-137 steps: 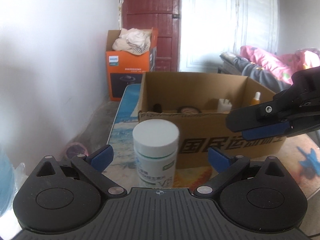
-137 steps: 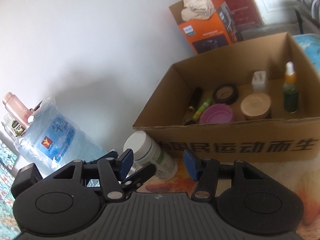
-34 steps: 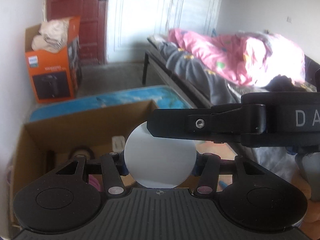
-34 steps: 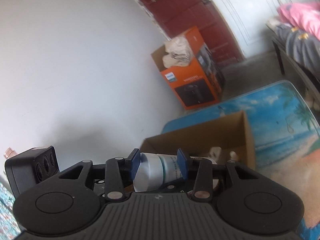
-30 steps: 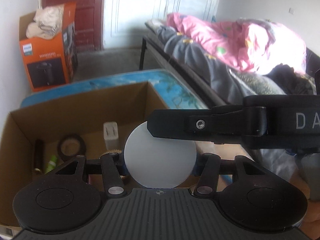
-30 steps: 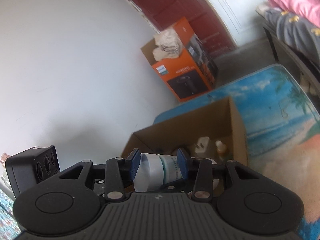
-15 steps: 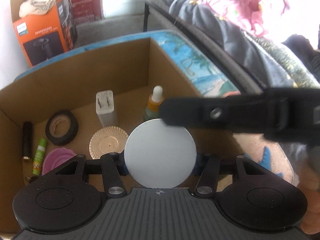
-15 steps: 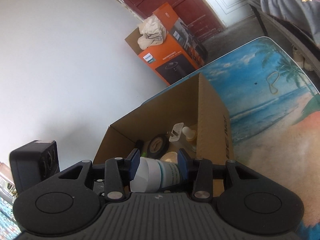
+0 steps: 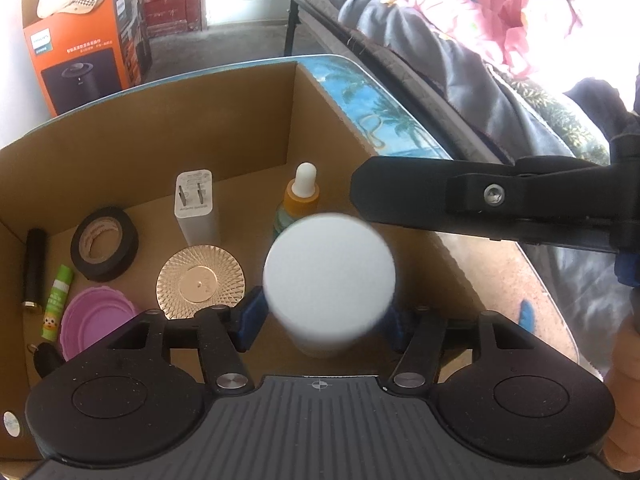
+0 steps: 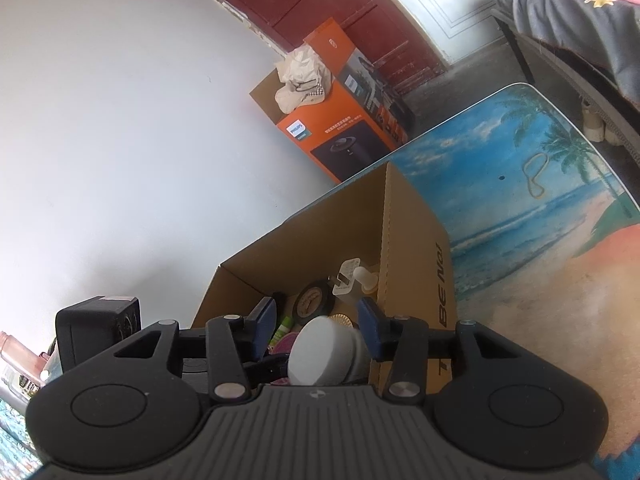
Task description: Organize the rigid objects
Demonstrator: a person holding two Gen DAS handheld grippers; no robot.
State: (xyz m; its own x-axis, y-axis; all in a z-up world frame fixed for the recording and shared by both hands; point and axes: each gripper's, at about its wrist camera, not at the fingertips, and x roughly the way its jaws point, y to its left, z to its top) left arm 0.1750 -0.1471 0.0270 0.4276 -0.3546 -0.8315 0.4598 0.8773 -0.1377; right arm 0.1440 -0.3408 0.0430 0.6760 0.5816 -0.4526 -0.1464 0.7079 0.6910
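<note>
Since the earlier frames the white-capped bottle (image 9: 329,276) has gone from standing on the tabletop outside the cardboard box (image 9: 140,152) to sitting down inside it, toward the box's right wall and near its front edge. Both grippers came over the rim with it.

Bottle upright, cap facing the left wrist camera, base apparently on the box floor. Blurred, so contact with the floor is a judgement.

Left gripper (image 9: 320,316): jaws opening, bottle between them, blue pads now clear of its sides. Right gripper (image 10: 318,322): jaws also opening, bottle between them, a gap visible on each side. Reads as a two-handed release after lowering it in.

Placement seems chosen for the free patch of floor: just in front of the dropper bottle (image 9: 301,200), right of the gold lid (image 9: 200,282). White charger (image 9: 195,206) stands toward the back wall; black tape roll (image 9: 105,243) left of it. Purple lid (image 9: 98,320), green glue stick (image 9: 58,300) and black tube (image 9: 34,264) line the left wall.

Box sits on the beach-print tabletop (image 10: 520,200), against its left edge.
</note>
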